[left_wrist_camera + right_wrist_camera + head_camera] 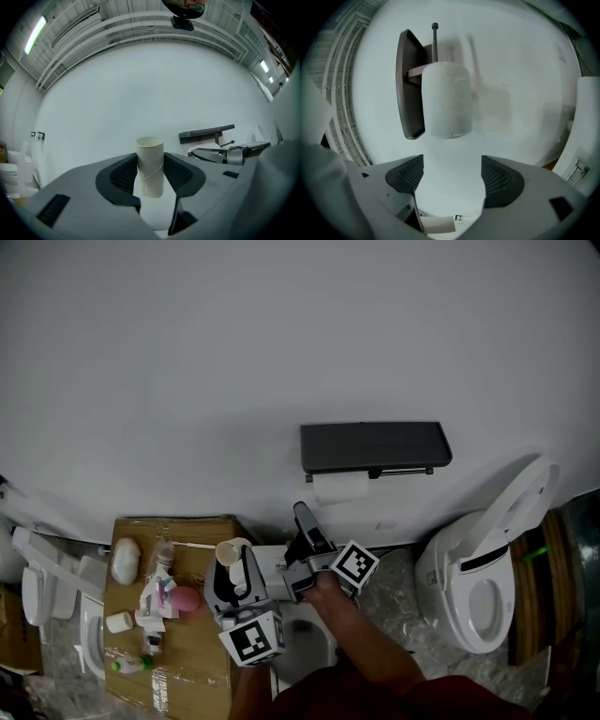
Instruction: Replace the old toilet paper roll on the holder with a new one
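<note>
A dark shelf holder point(375, 448) hangs on the white wall with a white toilet paper roll point(339, 487) on its rod just below. In the right gripper view the roll point(446, 101) hangs ahead of the jaws, beside the shelf point(405, 84). My right gripper point(302, 517) point(452, 173) points at the roll, open, with nothing between its pads. My left gripper point(234, 570) point(150, 174) is shut on an empty cardboard tube point(150, 159) point(232, 552), held upright to the left of the right gripper.
A white toilet point(483, 587) with its lid up stands at the right. A cardboard box point(192, 667) at the lower left carries a white roll point(125, 560), a pink object point(185, 598) and small bottles. White fixtures point(42, 573) stand at the far left.
</note>
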Tool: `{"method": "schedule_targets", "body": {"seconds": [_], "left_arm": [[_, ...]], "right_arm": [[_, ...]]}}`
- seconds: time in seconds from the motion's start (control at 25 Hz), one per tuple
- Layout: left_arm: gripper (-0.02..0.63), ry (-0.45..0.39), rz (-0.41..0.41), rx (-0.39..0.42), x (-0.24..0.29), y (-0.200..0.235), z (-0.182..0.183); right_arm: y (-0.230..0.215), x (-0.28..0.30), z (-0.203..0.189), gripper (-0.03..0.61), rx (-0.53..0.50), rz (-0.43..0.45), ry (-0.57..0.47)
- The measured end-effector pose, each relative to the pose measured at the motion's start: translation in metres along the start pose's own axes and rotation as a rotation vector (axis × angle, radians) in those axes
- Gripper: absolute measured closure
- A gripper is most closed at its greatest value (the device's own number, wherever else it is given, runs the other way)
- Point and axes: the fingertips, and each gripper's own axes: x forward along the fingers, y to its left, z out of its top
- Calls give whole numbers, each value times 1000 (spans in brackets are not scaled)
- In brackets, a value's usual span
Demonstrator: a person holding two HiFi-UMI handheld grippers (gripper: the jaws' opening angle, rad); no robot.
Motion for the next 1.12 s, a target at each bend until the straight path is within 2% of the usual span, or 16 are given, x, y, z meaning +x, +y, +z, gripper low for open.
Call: {"method": "schedule_targets", "body": {"seconds": [0.08,0.2,0.24,0.32,0.44,0.6,0.92,1.04,1.12], "left_arm": [[422,-4,-3,0,-2,-2,2],[423,-11,-8,1,-6,-6,8],[423,-11,-9,-1,-7,-7,10],[423,-11,-15,-1,-9,-11,13],[423,-12,-34,1,-11,-17,16],[423,-7,-61,11,-13,-29,19],[423,-10,-117,-7,-20,-61,26],[423,-13,-143,-12,-25,-75,27],[423,-15,-160,-18,-28,-85,30]], "right_arm": [[-3,-7,4,252,-2,-25,-27],[-4,-18,12,522,-11,-54,-66],[-4,-22,14,550,-18,-66,-75],[-4,-28,17,560,-23,-78,-85],[3,-32,19,560,-25,-49,-85],[19,-42,24,560,-144,-40,-58],[48,-78,48,560,-491,-65,-31],[61,-92,54,560,-663,-77,-15],[72,-102,56,560,-815,-96,-2]]}}
